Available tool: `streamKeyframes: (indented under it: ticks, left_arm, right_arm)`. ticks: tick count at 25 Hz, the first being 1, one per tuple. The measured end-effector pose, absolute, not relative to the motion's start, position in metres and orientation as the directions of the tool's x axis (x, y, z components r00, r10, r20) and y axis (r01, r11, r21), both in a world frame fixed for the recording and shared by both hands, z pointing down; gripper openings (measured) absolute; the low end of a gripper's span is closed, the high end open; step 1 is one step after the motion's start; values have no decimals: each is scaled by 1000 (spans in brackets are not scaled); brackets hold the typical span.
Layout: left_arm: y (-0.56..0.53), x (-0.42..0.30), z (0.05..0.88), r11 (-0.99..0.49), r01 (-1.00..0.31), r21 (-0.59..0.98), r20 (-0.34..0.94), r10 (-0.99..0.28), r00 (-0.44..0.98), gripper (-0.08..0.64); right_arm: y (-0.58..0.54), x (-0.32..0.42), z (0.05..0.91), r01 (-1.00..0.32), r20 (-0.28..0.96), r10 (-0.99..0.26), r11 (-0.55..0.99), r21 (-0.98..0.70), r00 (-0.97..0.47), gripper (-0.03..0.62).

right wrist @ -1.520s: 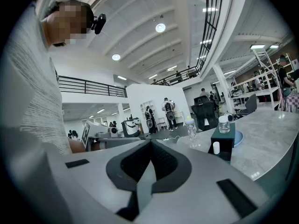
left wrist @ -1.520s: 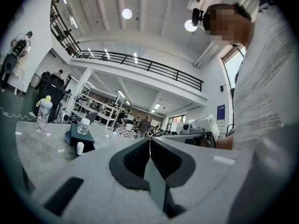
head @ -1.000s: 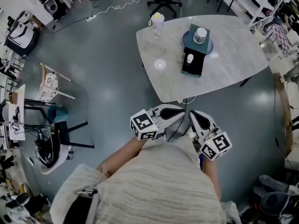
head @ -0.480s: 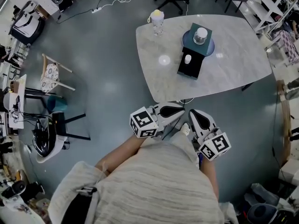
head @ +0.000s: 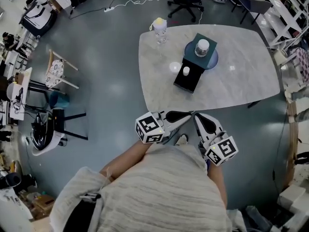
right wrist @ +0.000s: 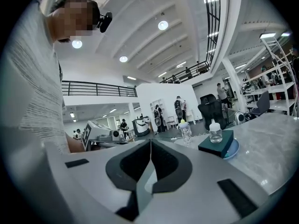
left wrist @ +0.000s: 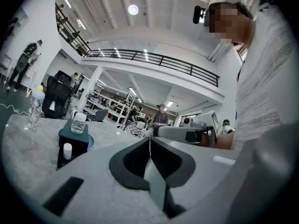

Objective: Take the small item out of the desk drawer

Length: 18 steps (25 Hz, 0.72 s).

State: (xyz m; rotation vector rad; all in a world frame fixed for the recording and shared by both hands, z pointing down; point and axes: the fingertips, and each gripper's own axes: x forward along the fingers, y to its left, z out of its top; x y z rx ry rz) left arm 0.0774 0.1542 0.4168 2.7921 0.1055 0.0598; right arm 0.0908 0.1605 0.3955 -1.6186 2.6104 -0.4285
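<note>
Grey workshop floor point(head: 106, 81) surrounds a pale marble desk point(head: 241, 76), seen from above. Since a second ago the desk's near edge has drawn closer to both grippers: the person has stepped up to it, so reaching is judged the step in hand. Left gripper point(head: 186, 116) and right gripper point(head: 199, 118) hang just short of that edge, close to the person's body, each with jaws pressed together on nothing. Mid-desk, a dark drawer box point(head: 206, 55) rests on a blue plate point(head: 216, 62); its drawer point(head: 186, 82) stands pulled out toward the near left. Bottle point(head: 160, 27) at the far left corner; jar point(head: 201, 46) on top of the box. Small white item point(head: 186, 71) stands in the open drawer, untouched, well apart from both grippers.
</note>
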Motion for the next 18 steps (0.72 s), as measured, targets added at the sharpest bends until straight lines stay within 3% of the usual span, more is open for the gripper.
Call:
streamKeyframes:
  ticks: [18]
  left_arm:
    - [108,122,433,-930,-76,360,64,-57,996,17]
  right_arm:
    - [114,137,419,-807,157,-805,518,-285,-572,11]
